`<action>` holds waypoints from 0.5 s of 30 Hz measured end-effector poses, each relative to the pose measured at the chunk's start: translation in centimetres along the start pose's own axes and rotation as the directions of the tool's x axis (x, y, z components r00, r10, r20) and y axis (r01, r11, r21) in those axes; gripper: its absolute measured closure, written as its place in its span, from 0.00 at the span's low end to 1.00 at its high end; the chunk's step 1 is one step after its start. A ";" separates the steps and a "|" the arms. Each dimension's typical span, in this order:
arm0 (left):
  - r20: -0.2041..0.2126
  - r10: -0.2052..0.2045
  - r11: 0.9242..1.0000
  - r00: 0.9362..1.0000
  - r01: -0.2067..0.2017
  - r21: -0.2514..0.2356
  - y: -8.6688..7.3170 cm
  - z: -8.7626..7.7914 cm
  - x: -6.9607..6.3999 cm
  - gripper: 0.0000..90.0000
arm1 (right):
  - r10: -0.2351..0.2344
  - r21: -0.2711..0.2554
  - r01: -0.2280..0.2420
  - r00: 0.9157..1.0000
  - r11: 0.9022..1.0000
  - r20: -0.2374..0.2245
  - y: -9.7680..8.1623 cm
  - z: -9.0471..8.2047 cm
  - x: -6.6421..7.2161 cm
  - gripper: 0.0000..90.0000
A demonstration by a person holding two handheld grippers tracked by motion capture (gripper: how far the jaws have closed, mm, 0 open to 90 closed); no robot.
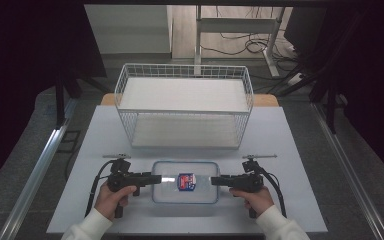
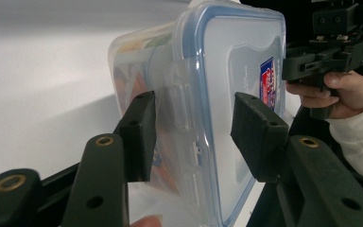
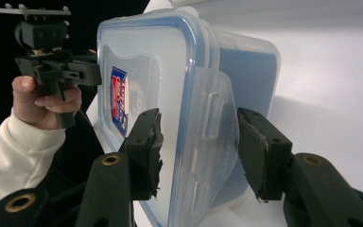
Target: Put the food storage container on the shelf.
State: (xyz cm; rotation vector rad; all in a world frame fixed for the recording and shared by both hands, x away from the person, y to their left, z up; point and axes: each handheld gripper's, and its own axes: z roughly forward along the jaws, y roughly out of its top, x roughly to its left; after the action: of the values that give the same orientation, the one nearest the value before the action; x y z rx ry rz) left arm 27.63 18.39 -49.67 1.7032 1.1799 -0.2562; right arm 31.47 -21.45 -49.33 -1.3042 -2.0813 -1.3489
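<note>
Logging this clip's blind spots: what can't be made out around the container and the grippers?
- Container contents: blurred colours behind its cloudy wall in the left gripper view.
- Lid label text: too small in the high view, edge-on in both gripper views.
- Right gripper: whether its pads press the latch is unclear.

The high view looks forward and down over the table from my side, far enough to take in both my hands. Each gripper view rides low behind its own jaws, very close to the lidded container, from opposite ends. Both share its lid label and the opposite hand.
</note>
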 end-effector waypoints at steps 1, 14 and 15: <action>-0.002 0.002 1.000 1.000 -0.002 0.000 0.1 0.0 -0.1 0.57 | -0.005 -0.003 0.005 1.000 1.000 0.001 0.1 0.0 0.0 0.57; 0.005 0.003 1.000 1.000 -0.003 -0.012 1.0 0.4 0.1 0.57 | -0.045 -0.026 0.046 0.999 0.999 0.027 1.3 -0.5 0.3 0.58; 0.004 0.005 1.000 1.000 -0.005 -0.014 1.2 0.4 0.0 0.57 | -0.048 -0.026 0.049 0.998 0.998 0.027 1.4 -0.6 0.3 0.58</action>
State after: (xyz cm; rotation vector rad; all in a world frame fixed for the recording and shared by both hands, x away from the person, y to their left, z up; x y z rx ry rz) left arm 28.71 18.06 -49.20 1.6926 1.1716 -0.2472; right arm 32.40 -21.61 -48.12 -1.2972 -2.1328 -1.3908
